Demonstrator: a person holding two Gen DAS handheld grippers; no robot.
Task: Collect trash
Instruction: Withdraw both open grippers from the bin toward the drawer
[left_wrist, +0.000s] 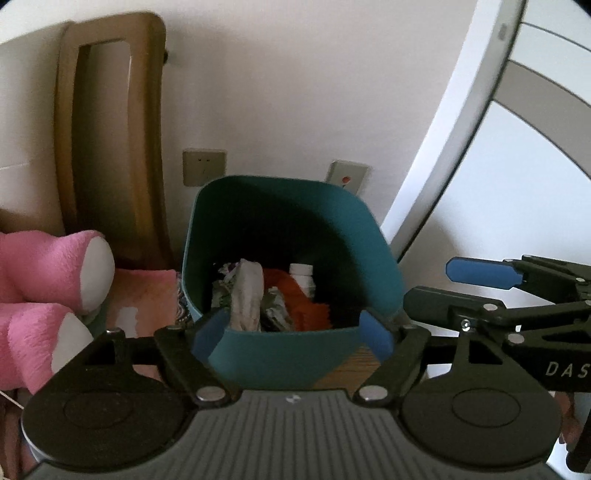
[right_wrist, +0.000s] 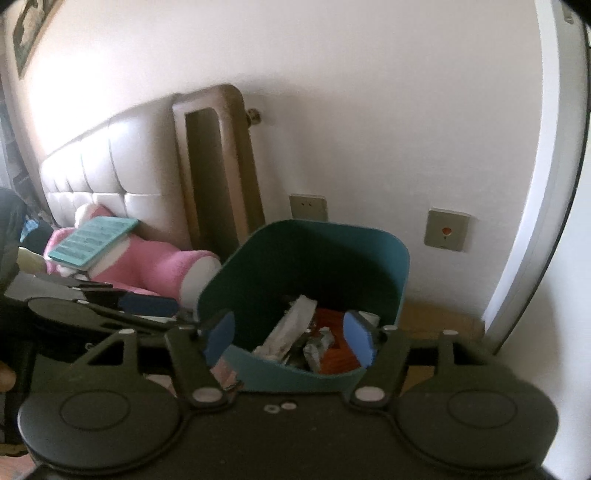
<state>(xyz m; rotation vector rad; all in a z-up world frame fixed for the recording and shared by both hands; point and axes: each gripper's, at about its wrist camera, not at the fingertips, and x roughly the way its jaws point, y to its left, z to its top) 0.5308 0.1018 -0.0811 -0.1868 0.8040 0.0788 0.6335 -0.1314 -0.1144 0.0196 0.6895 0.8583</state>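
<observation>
Upright teal bin (left_wrist: 291, 354) holding crumpled trash (left_wrist: 247, 295)

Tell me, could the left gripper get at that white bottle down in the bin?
Probably yes. The left gripper is open and empty above the near rim of the bin, which has no lid. The bottle lies on top of the trash at the back, uncovered.

One teal bin (left_wrist: 295, 354) stood by the wall, with one white bottle (left_wrist: 302, 275) and one orange scrap (left_wrist: 295, 295) countable among its crumpled trash. Two wall plates (right_wrist: 308, 206) showed. One pink plush toy (right_wrist: 155, 266) carried one teal book (right_wrist: 92, 240).
</observation>
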